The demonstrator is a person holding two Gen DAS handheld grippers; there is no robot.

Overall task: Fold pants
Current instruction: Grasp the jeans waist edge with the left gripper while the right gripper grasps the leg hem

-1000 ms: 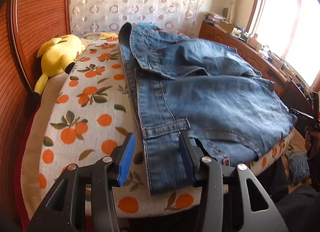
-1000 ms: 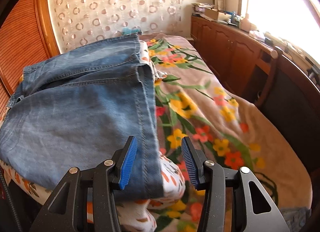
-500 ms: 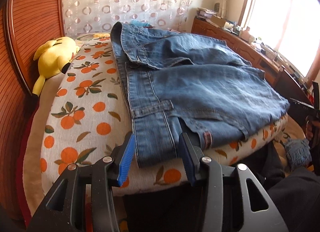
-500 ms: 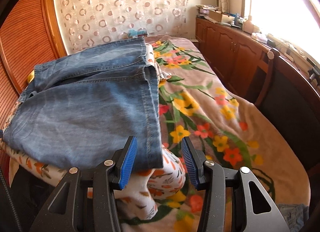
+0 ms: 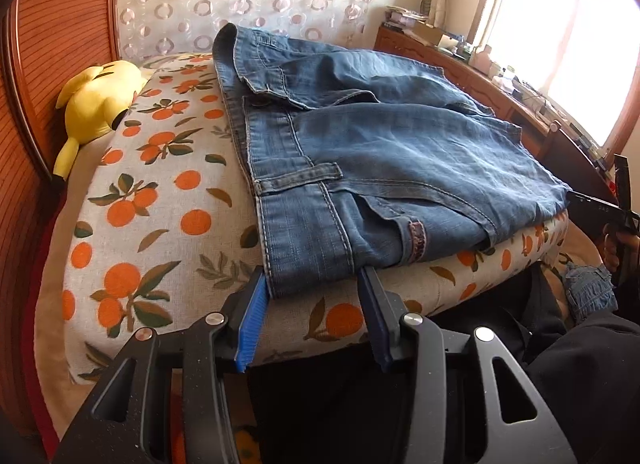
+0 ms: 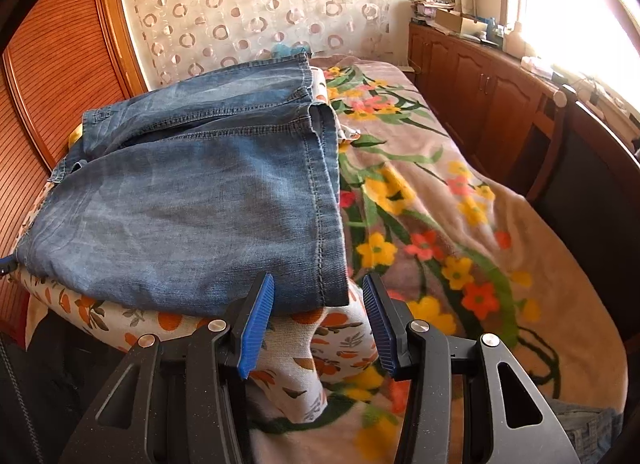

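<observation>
The bed (image 6: 460, 224) fills most of both views, covered by a beige blanket with red and yellow flowers. At its head end lies a thick cushion with an orange-fruit print (image 5: 160, 204), and this cushion is the landmark for the rest. A reddish wooden headboard (image 5: 60, 44) stands just behind the cushion, and a brown wooden cabinet (image 6: 480, 84) runs along the far side of the bed from it, under a bright window.

The pants (image 5: 380, 152), blue denim, lie folded flat on top of the cushion, covering the half of it that is toward the flowered blanket; their near edge reaches the cushion's front rim and one corner hangs slightly over it. A yellow plush toy (image 5: 96, 104) rests at the cushion's back corner, against the headboard and well apart from the pants.

The left hand-held gripper (image 5: 312, 316) sits at the cushion's front rim with its blue pads parted at a middling width, nothing between them, just short of the pants' waistband end. The right hand-held gripper (image 6: 318, 316) sits at the cushion's other front corner, likewise parted and empty, just short of the pants' hem corner.
</observation>
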